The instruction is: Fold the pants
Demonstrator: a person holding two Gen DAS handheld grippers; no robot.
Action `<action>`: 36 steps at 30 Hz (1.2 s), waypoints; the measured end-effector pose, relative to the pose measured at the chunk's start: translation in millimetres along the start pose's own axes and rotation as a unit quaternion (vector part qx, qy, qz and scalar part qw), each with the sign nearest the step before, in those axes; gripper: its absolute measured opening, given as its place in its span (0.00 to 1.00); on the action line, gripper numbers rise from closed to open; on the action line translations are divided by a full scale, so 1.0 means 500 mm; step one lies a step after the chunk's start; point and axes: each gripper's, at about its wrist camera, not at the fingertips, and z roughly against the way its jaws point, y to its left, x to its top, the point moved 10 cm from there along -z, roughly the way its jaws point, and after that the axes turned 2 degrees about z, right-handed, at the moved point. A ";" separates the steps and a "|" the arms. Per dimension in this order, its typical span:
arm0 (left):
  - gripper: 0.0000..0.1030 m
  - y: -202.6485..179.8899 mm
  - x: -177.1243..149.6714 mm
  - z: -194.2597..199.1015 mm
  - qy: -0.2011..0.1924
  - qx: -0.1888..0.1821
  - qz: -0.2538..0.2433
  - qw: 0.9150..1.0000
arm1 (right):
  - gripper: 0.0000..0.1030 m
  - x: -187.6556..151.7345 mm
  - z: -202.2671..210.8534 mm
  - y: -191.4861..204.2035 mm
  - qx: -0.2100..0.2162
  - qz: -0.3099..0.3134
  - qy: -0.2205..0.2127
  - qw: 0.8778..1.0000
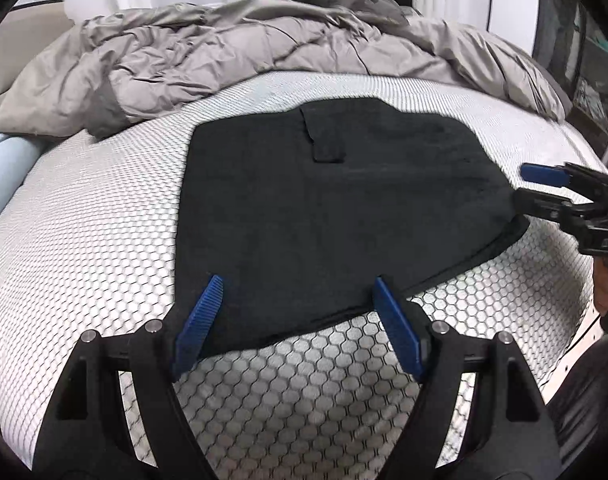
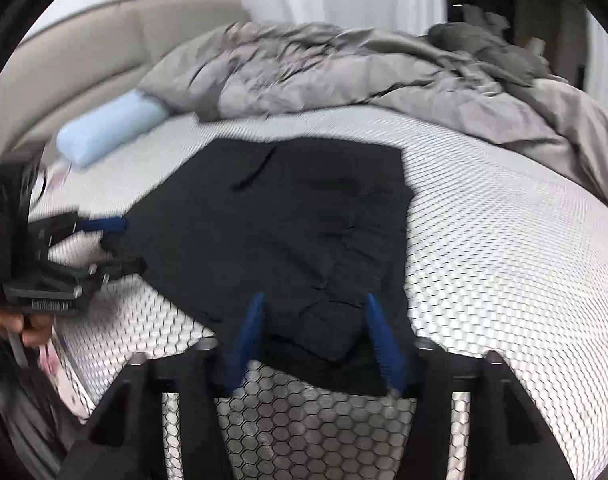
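— Since the pants (image 1: 328, 216) lie as a compact dark slab on the bed (image 1: 83, 248), how far along do we think we are?

— Well along, we'd judge. They sit flat on the honeycomb-patterned mattress, near its front edge, already doubled into a short block rather than stretched full length. We can't count the layers, though the near corner in the right wrist view shows stacked, slightly rumpled edges.

— And our grippers?

— Our left gripper (image 1: 297, 322) is spread wide, its blue fingers (image 1: 197, 324) straddling the near hem without pinching anything. Our right gripper (image 2: 314, 332) is spread too, over that rumpled corner, holding nothing.

— So what's left?

— Perhaps one more fold, or only smoothing that corner; we can't tell which is intended. The gray duvet (image 1: 231, 52) bunched behind and the pale blue bolster (image 2: 107, 128) sit apart from the pants.
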 end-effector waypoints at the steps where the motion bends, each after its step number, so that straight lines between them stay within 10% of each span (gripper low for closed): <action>1: 0.74 0.001 0.001 0.019 -0.009 -0.001 0.007 1.000 | 0.81 0.012 0.011 -0.006 -0.003 -0.013 -0.017 1.000; 7: 0.99 0.020 0.020 0.120 -0.086 0.005 0.037 0.996 | 1.00 0.029 0.105 -0.005 0.012 -0.043 -0.102 0.994; 36: 0.99 0.015 0.013 0.128 -0.106 -0.009 0.055 0.993 | 1.00 0.005 0.136 0.033 0.016 -0.046 -0.140 0.989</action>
